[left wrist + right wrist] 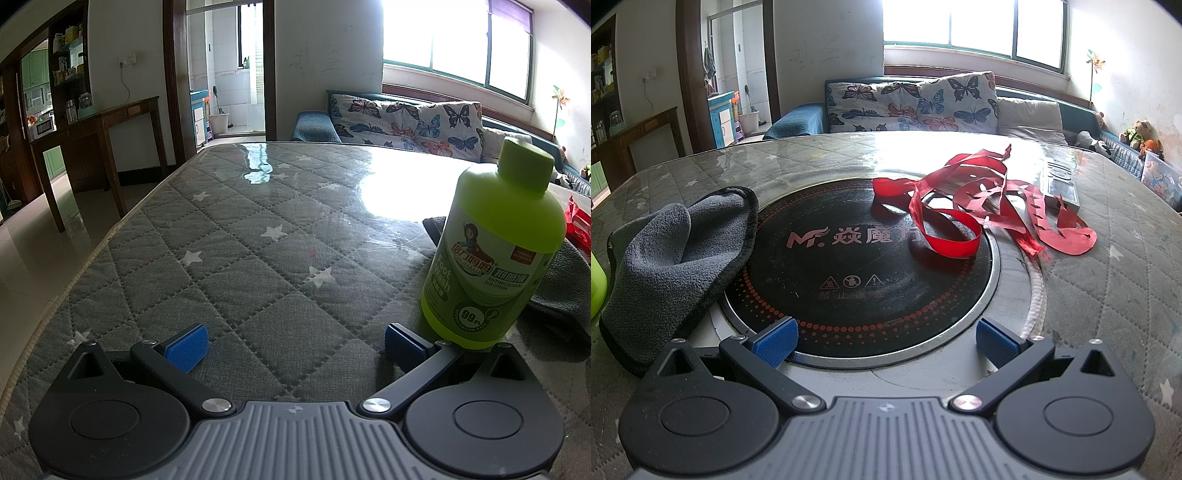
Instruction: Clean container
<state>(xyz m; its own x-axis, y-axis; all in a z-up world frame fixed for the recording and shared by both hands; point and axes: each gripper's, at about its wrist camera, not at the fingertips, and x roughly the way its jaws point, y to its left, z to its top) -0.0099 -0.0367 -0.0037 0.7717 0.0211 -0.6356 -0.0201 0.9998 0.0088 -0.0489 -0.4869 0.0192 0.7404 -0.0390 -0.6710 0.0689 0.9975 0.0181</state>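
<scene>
A lime-green foot-wash bottle (pixel 495 254) with a screw cap stands upright on the quilted table, just ahead and right of my left gripper (pixel 295 347). That gripper is open with nothing between its blue pads. A grey cloth (pixel 676 266) lies crumpled at the left rim of a round black cooktop (pixel 864 266) set in the table; part of it shows behind the bottle (pixel 561 291). My right gripper (pixel 886 341) is open over the near edge of the cooktop, holding nothing. A sliver of the bottle (pixel 596 288) shows at the far left of the right wrist view.
Red ribbon and cut red paper (pixel 979 210) sprawl over the cooktop's far right side. A grey remote (pixel 1060 184) lies beyond them. The table (pixel 229 236) has a quilted star cover under glass. A sofa with butterfly cushions (pixel 916 103) stands behind; a wooden side table (pixel 110 147) stands left.
</scene>
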